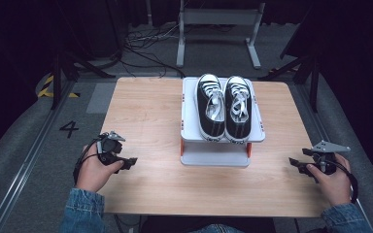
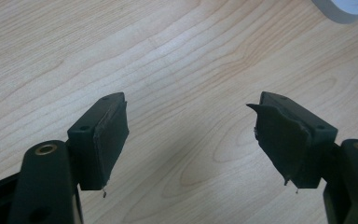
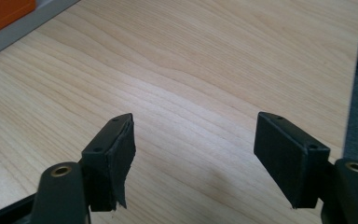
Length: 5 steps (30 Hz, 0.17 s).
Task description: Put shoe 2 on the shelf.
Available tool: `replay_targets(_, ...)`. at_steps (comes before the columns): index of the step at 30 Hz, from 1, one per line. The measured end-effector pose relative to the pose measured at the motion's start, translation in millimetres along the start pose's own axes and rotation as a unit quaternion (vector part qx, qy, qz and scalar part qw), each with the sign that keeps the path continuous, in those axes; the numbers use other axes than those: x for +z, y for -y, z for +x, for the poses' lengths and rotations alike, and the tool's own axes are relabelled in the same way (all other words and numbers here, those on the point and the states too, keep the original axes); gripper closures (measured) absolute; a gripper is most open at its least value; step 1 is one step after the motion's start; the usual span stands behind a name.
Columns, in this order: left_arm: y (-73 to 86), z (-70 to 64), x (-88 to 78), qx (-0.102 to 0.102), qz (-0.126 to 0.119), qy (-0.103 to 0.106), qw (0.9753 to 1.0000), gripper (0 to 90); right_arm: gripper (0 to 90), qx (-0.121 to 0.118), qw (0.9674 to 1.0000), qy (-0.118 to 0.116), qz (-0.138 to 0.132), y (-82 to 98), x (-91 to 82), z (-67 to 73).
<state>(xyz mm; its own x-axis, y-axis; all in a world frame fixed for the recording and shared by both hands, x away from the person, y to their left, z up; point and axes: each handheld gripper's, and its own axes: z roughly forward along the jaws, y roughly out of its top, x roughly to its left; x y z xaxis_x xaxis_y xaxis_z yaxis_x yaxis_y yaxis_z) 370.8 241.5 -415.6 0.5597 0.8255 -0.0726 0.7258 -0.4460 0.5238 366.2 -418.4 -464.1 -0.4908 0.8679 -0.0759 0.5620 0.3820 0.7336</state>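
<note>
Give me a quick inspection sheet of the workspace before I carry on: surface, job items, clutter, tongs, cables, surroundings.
Surface: light wooden table, bare apart from the rack.
Job's things: pair of black-and-white sneakers side by side on top of a white two-tier rack with orange corner pieces.
Clutter: nothing seen on the table.
Tongs: left tongs at the table's left edge, jaws apart, nothing between them; right tongs at the right edge, jaws apart, nothing between them.
Cables: a black cable loops by the left hand; loose floor cables beyond the table.
Surroundings: grey floor, white metal frame behind, dark stands at both sides, a "4" floor mark.
</note>
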Motion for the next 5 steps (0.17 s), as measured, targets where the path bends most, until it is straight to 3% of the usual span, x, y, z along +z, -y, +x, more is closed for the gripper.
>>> replay_targets(5,3.7,1.7,4.2,0.0,0.001,-0.001,1.0,25.3,29.7,0.018,0.9997,-0.014,0.0,2.7,6.8,-0.8)
